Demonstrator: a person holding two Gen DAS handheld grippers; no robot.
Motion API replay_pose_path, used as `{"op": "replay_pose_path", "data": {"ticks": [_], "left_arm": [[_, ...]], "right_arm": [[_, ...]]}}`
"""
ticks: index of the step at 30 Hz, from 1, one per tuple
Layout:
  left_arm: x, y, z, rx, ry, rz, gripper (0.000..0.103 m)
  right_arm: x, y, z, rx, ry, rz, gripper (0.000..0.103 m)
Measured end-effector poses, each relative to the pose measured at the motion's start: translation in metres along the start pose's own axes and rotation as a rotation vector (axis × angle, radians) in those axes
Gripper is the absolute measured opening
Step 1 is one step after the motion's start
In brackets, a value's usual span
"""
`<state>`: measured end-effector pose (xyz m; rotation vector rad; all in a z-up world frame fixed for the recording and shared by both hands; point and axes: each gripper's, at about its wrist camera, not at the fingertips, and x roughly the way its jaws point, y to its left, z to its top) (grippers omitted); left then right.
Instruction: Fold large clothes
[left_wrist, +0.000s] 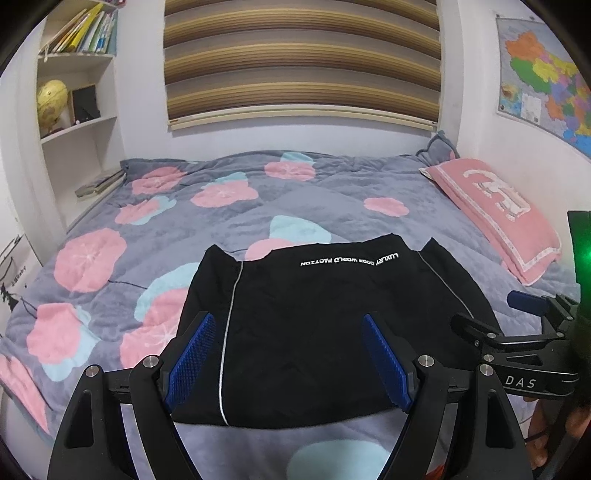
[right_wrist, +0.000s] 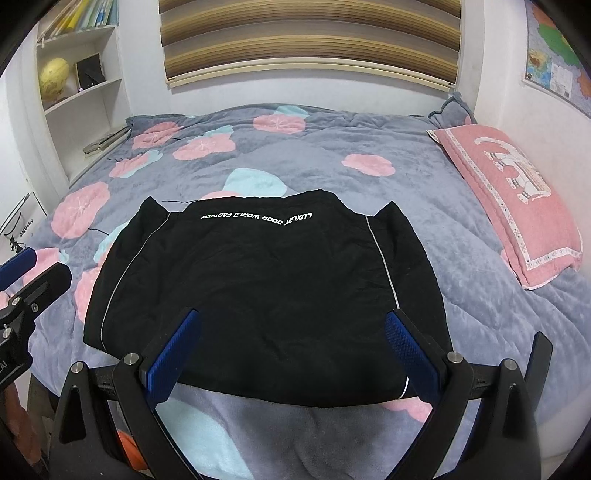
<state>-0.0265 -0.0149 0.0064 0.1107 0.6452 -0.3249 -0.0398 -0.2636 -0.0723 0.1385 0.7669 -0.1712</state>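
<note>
Flowered bedspread (left_wrist: 110, 258) under folded black jacket (left_wrist: 314, 332); left gripper (left_wrist: 288, 325) and right gripper (right_wrist: 291, 321) both wide apart, empty, above it.

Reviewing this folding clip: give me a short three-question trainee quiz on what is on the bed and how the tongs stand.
1. True or false: the left tongs grip the black garment.
2. Where does the pink pillow lie: A left edge of the bed, B right edge, C on the garment?
3. What colour are the pads on the right tongs?

Key: 1 false, both tongs stand open above it; 2 B; 3 blue.
</note>
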Motion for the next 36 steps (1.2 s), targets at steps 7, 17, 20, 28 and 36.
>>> {"op": "replay_pose_path", "data": {"ticks": [7, 17, 20, 28, 36], "left_arm": [[-0.001, -0.001, 0.001, -0.003, -0.002, 0.0, 0.083], [-0.001, 0.007, 0.003, -0.034, -0.02, 0.004, 0.083], [0.001, 0.007, 0.003, -0.043, -0.015, 0.006, 0.083], [0.003, 0.008, 0.001, -0.043, -0.012, 0.02, 0.083], [0.008, 0.014, -0.002, -0.063, -0.006, 0.032, 0.083]], "right_arm": [[0.001, -0.002, -0.001, -0.009, 0.004, 0.005, 0.101], [0.007, -0.006, 0.0, -0.009, 0.014, 0.011, 0.101], [0.009, -0.007, 0.0, -0.014, 0.02, 0.013, 0.101], [0.014, -0.006, 0.0, -0.016, 0.029, 0.019, 0.101], [0.017, -0.004, -0.003, -0.021, 0.039, 0.025, 0.101]]}}
